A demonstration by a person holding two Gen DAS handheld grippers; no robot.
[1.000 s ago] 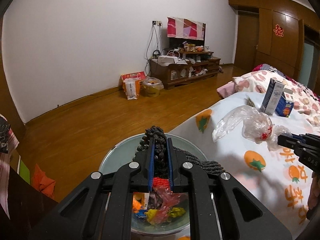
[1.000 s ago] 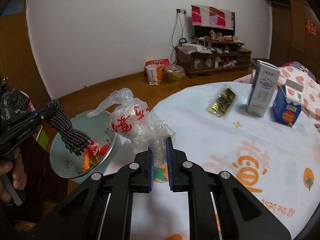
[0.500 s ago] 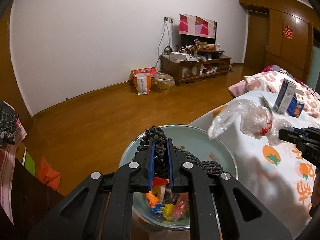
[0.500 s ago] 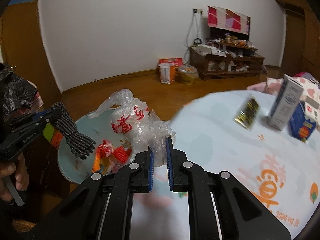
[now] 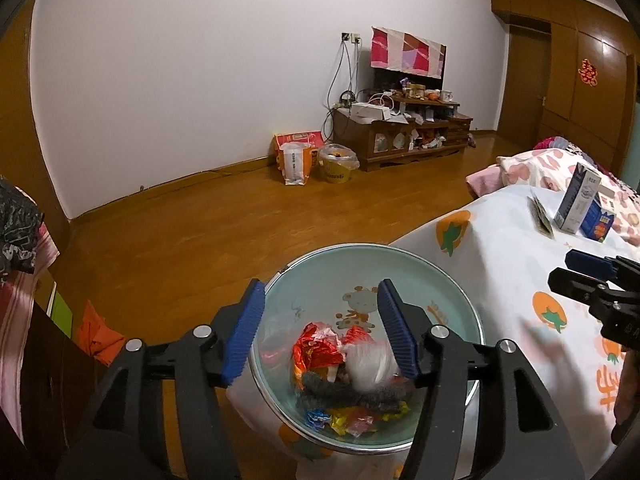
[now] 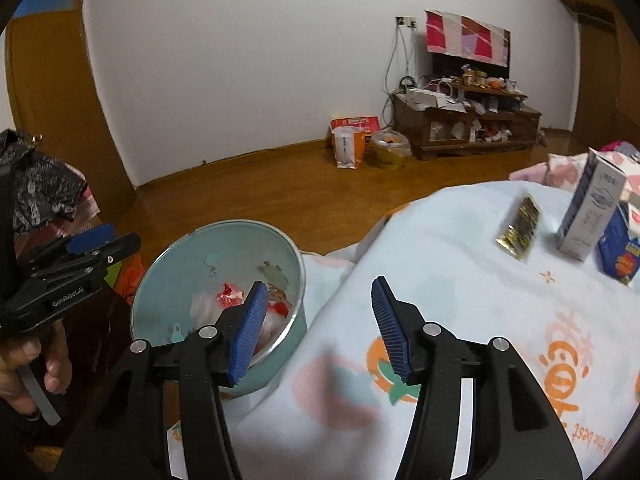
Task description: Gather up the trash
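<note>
A pale green basin (image 5: pixel 408 272) stands at the edge of the bed and also shows in the right wrist view (image 6: pixel 192 256). In it lie coloured wrappers (image 5: pixel 316 350), a grey knitted glove (image 5: pixel 352 394) and a clear plastic bag (image 5: pixel 370 366). My left gripper (image 5: pixel 320 330) is open and empty just above the basin. My right gripper (image 6: pixel 318 326) is open and empty over the bed sheet, right of the basin. A gold wrapper (image 6: pixel 518 226), a white carton (image 6: pixel 588 210) and a blue carton (image 6: pixel 620 246) sit on the bed further right.
The bed carries a white sheet (image 6: pixel 460 280) with orange prints and a pink pillow (image 5: pixel 532 164) behind. Dark furniture with clothes (image 5: pixel 16 216) stands at the left. Across the wooden floor are a TV cabinet (image 5: pixel 400 136) and bags (image 5: pixel 296 160).
My left gripper opened and dropped the glove into the basin. My right gripper opened and released the plastic bag, which now lies in the basin. Both grippers are empty.
</note>
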